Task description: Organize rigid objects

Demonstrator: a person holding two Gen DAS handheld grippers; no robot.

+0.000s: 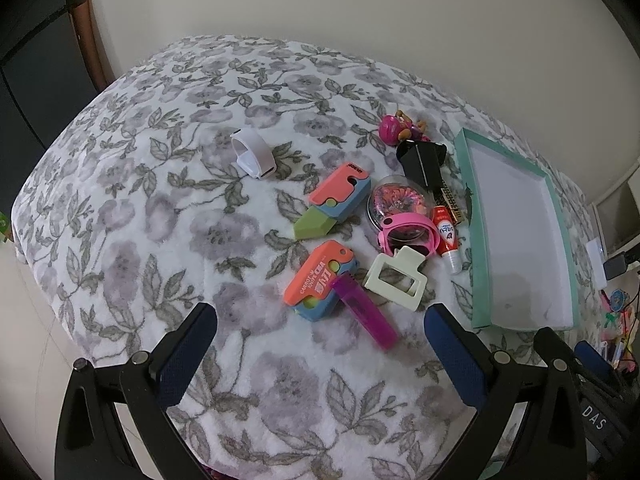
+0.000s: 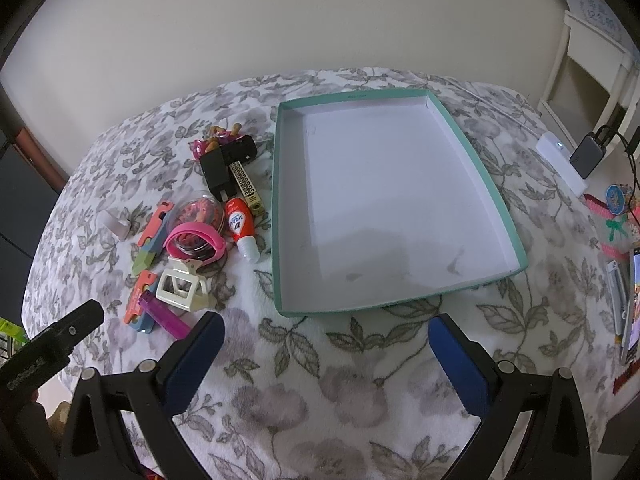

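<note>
Small hard objects lie clustered on a fuzzy floral blanket (image 1: 160,208) beside a shallow teal-rimmed box (image 2: 516,240).

The box, white and smooth inside with nothing in it, sits just right of the pile. In the pile: two blocky orange-and-blue carrot knife toys (image 1: 316,280), one with its green blade out; a translucent purple lighter (image 1: 366,312) resting against the nearer toy; a cream rectangular hair claw (image 1: 396,276); a pink plastic band (image 1: 408,232) over a clear round container (image 1: 394,200); a red-and-white glue tube (image 1: 446,236); a black plug (image 1: 420,160). A white ring-shaped piece (image 1: 252,152) lies apart to the left. The left gripper (image 1: 320,344) hovers near the lighter, its blue-padded fingers spread wide, gripping nothing. The right gripper (image 2: 326,348) hangs before the box, equally wide apart and bare.
</note>
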